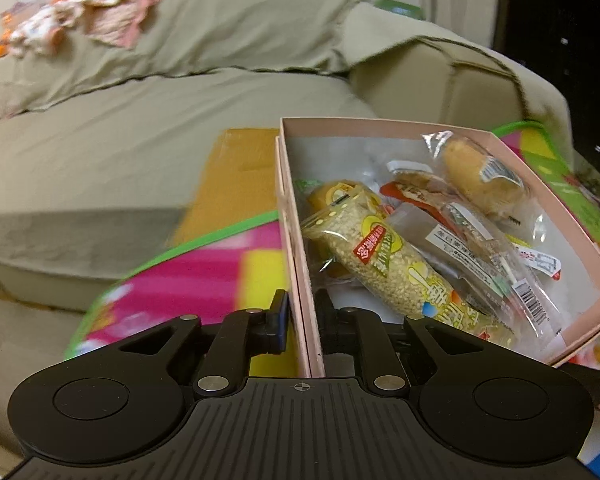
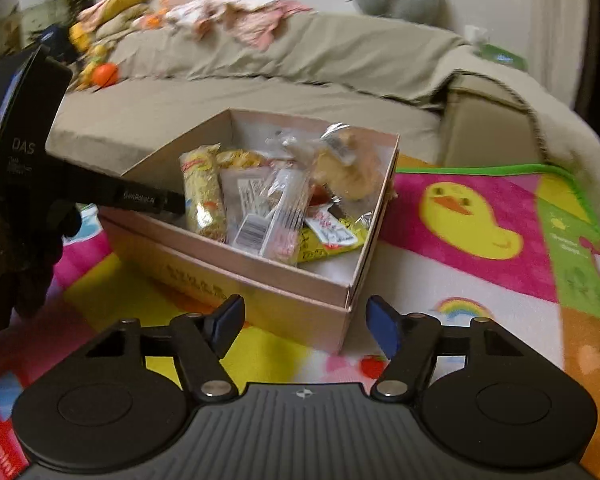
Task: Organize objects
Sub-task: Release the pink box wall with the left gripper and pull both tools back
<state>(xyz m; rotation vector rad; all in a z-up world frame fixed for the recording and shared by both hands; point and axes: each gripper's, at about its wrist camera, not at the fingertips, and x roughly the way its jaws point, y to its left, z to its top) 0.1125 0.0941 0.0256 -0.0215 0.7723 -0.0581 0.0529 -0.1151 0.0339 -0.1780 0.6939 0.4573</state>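
Two big things frame the scene: a beige sofa point(image 2: 260, 92) at the back and, in front of it, a bright play mat point(image 2: 480, 240) spread on the floor. On the mat sits a pink cardboard box point(image 2: 260, 276), with one far corner toward the sofa and one near corner toward the right gripper.

Inside the box lie wrapped snacks in a loose heap: a long sesame-coated roll point(image 1: 372, 264) along the left wall, a bun in clear wrap point(image 1: 480, 184) at the far right corner, and flat packets point(image 1: 472, 248) between them.

Left gripper point(image 1: 303, 320) is narrowed down onto the box's left wall, one pad outside and one inside, so it has the box by that wall. Right gripper point(image 2: 304, 320) stands half open with nothing between its pads, hovering just short of the near corner of the box.

The step in hand looks like a two-handed shift of the box. To do it well, the right gripper should straddle the near wall beside the corner, one pad inside clear of the yellow packet point(image 2: 332, 240), and close firmly before any lift. Keep the box level, since the thin wall could bend and the snacks slide.
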